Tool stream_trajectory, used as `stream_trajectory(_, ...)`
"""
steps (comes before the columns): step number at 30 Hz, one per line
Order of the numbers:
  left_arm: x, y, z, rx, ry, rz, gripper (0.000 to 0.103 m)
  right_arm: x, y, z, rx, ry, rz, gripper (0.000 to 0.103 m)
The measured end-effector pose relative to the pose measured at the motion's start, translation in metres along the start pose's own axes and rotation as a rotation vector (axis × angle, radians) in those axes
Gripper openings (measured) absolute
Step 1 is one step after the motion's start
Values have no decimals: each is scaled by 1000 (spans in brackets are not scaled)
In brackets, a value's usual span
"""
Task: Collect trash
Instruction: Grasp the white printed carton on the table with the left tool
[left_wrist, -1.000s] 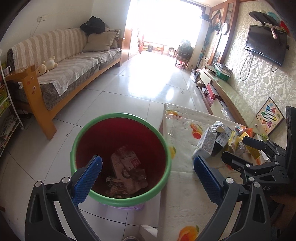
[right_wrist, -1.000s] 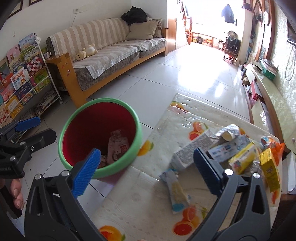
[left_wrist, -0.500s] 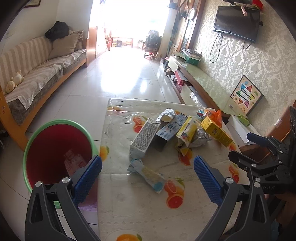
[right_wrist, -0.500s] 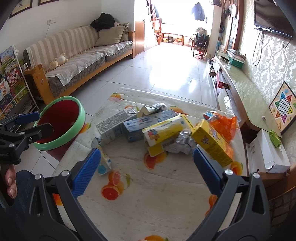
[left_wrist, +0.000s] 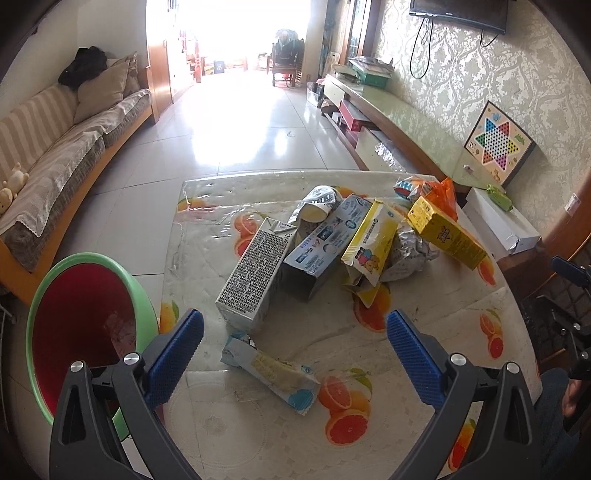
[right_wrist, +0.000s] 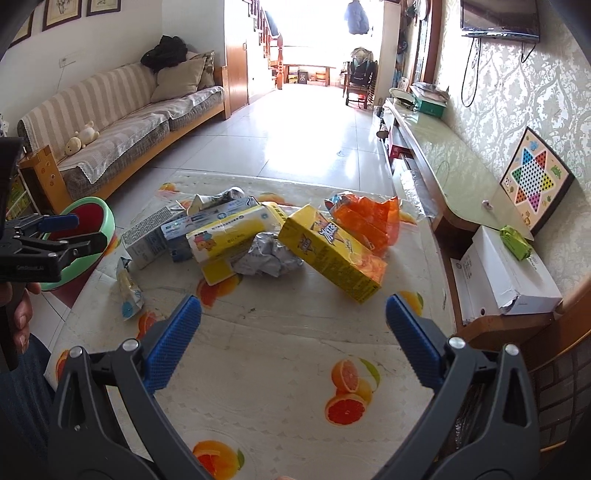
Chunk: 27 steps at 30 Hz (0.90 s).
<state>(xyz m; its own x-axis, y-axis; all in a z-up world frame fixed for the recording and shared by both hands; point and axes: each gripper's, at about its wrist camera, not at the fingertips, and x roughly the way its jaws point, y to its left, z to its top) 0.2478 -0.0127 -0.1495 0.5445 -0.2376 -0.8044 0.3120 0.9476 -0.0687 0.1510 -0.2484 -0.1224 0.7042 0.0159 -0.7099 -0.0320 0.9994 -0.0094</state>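
Observation:
A heap of trash lies on the fruit-print table: a grey carton, a blue-white box, a yellow pack, crumpled foil, a yellow box and an orange bag. A flat wrapper lies nearest, between the fingers of my left gripper, which is open and holds nothing. My right gripper is open too, hovering just short of the yellow box. The red bin with a green rim stands on the floor left of the table, some trash inside.
A striped sofa runs along the left wall. A low cabinet lines the right wall, with a white box and a game board beside the table. Bare tiled floor lies beyond the table.
Both grippers have swung right, away from the bin and over the table. The left view went from looking into the bin to facing the trash heap. Both stayed open.

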Motion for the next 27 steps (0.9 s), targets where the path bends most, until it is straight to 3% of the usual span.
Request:
stream_trajectory(7, 46, 1, 12, 104, 89, 81, 95, 15, -3, -7, 23, 21, 10, 98)
stream_trajectory(12, 71, 7, 17, 140, 145, 94, 91, 25, -9, -4, 37, 29, 5, 99)
stream_trajectory(18, 92, 11, 18, 170, 201, 100, 70, 41, -18, 0, 53, 44, -10, 99)
stream_trajectory(22, 98, 13, 21, 170, 207, 98, 62, 51, -22, 0, 54, 58, -20, 99)
stream_trajectory(24, 101, 15, 22, 172, 216, 102, 53, 55, -24, -1, 57, 65, -21, 99)
stream_trajectory(26, 104, 18, 24, 165, 221, 92, 36, 57, -24, -2, 56, 67, -22, 99)
stream_trajectory(27, 103, 19, 25, 162, 221, 84, 35, 58, -23, -2, 52, 67, -24, 99)
